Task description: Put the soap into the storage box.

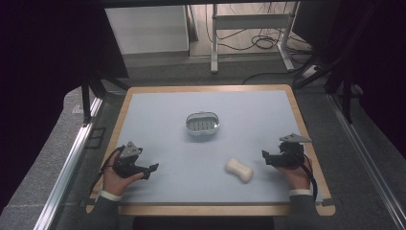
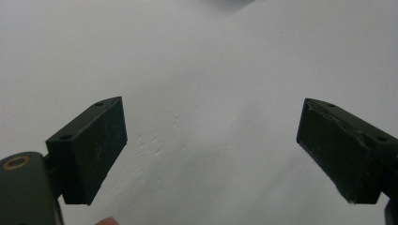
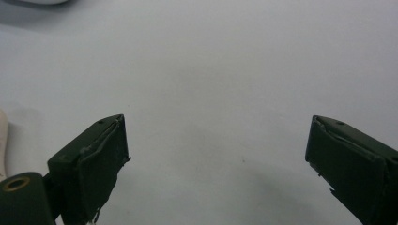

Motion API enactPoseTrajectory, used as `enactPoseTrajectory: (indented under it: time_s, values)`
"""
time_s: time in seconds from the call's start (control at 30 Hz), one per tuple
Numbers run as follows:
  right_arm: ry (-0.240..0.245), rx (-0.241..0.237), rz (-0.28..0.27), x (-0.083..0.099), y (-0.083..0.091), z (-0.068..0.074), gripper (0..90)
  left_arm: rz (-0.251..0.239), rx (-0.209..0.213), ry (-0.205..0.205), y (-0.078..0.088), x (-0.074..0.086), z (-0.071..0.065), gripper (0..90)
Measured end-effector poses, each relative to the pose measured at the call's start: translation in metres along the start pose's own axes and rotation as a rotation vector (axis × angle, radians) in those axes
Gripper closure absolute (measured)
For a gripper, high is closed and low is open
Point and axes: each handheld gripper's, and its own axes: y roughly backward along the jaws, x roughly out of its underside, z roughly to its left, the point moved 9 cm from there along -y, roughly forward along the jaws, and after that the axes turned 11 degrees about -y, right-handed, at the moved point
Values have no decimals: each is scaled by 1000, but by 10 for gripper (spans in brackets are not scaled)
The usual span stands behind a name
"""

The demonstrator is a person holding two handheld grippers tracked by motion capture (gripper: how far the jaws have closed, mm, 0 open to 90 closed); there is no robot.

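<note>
Table [image 1: 143, 103] topped with a pale blue-grey mat inside a wooden rim. A person's two forearms came in over the near edge, one gripper in each hand.

Left gripper [image 1: 152, 168] sat low near the front left corner, close to the left edge, jaws pointing toward the middle of the table. In the left gripper view [image 2: 213, 154] the two black jaws stood wide apart, bare mat between them, nothing held. A fingertip just showed at the bottom of that view.

Right gripper [image 1: 264, 156] sat near the front right corner, grey three-cornered plate on top, jaws pointing toward the left edge. In the right gripper view [image 3: 218, 161] the jaws stood wide apart too, only mat between the pads, nothing gripped.

Soap bar [image 1: 239, 170], off-white and waisted like a peanut, lay flat on the mat right of centre and toward the near edge, just beside the right gripper's jaws but apart from them, angled. A sliver of it showed at the left border of the right gripper view [image 3: 2, 140].

Soap dish [image 1: 202, 123], oval, pale with a ribbed insert, stood at about the middle of the table, well apart from the soap bar and from both grippers, empty as far as could be seen
</note>
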Motion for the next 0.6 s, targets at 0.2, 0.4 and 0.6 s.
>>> enactPoseTrajectory:
  time_s: [0.2,0.4,0.6]
  values:
    - [3,-19,-22,-4,11,2,93,-16,-5,16,4,-2,3,93]
    - [36,-34,4,-2,16,4,102,-6,-3,3,1,-3,3,93]
    - [43,-41,1,-2,19,7,103,-6,5,-4,1,-5,2,92]
